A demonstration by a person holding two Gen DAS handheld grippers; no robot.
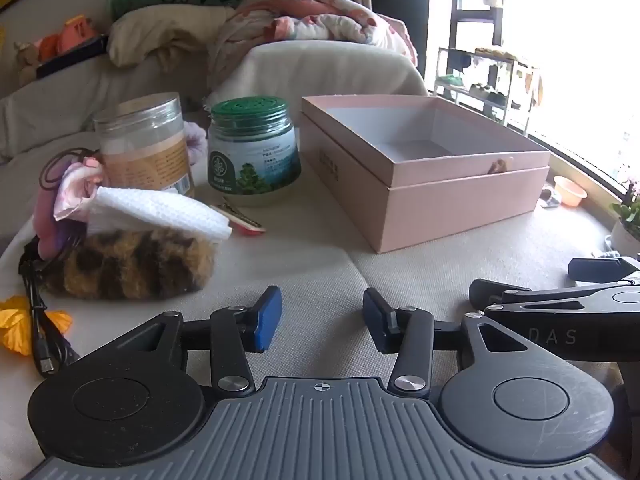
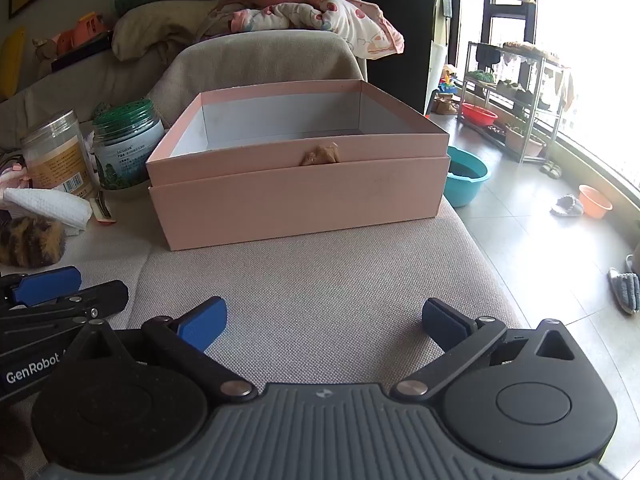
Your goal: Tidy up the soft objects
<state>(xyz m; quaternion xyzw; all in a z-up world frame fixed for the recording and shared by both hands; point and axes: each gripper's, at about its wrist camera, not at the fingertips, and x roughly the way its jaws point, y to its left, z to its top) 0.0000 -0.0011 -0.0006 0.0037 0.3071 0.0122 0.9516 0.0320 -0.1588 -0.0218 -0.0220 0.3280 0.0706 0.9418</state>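
An open pink box (image 1: pixel 452 196) (image 2: pixel 296 200) stands on the beige cushion, its inside bare. To its left lies a heap of soft things: a brown striped furry toy (image 1: pixel 132 264) (image 2: pixel 30 240), a white folded cloth (image 1: pixel 160 210) (image 2: pixel 48 204) on top, and pink fabric (image 1: pixel 72 188). My left gripper (image 1: pixel 322 320) is open and empty, low over the cushion in front of the toy. My right gripper (image 2: pixel 324 320) is open wide and empty, facing the box front; it also shows at the right in the left wrist view (image 1: pixel 560 308).
A clear jar (image 1: pixel 144 144) and a green-lidded jar (image 1: pixel 252 152) stand behind the heap. A red clip (image 1: pixel 244 220), a black cable (image 1: pixel 40 320) and a yellow flower (image 1: pixel 16 320) lie nearby. The cushion edge drops to tiled floor on the right (image 2: pixel 540 240).
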